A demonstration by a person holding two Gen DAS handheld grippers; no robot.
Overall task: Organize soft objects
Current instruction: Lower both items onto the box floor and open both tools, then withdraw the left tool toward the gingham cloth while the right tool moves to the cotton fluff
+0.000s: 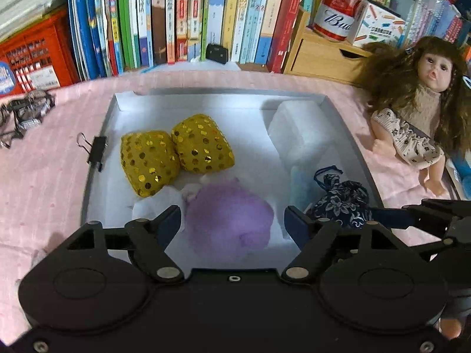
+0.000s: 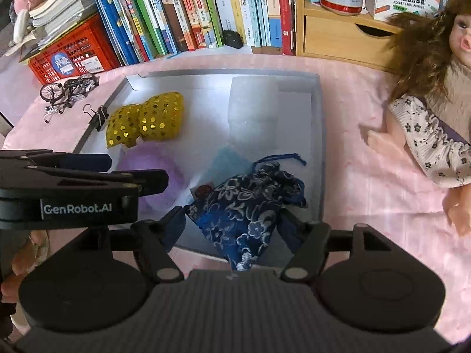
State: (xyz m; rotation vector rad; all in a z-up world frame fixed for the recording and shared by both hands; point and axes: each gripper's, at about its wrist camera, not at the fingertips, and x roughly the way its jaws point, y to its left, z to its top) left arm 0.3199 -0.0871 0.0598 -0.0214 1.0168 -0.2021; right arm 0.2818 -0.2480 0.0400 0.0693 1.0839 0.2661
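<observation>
A grey shallow box (image 1: pixel 97 158) (image 2: pixel 321 147) on the pink cloth holds two yellow sequin cushions (image 1: pixel 176 153) (image 2: pixel 147 122), a purple plush (image 1: pixel 229 217) (image 2: pixel 160 167), a white foam block (image 1: pixel 300 129) (image 2: pixel 253 111) and a dark blue floral drawstring pouch (image 1: pixel 341 203) (image 2: pixel 247 206). My left gripper (image 1: pixel 232 220) is open, its fingers either side of the purple plush, above it. My right gripper (image 2: pixel 232 220) is open around the blue pouch at the box's near edge; whether its pads touch the pouch I cannot tell.
A doll (image 1: pixel 418 111) (image 2: pixel 435 117) lies on the cloth to the right of the box. A black binder clip (image 1: pixel 95 148) (image 2: pixel 98 116) sits at the box's left rim, a toy bicycle (image 2: pixel 67 89) beyond. Books, a red crate (image 2: pixel 70 56), a wooden drawer unit (image 1: pixel 323 56) and a can (image 1: pixel 335 11) line the back.
</observation>
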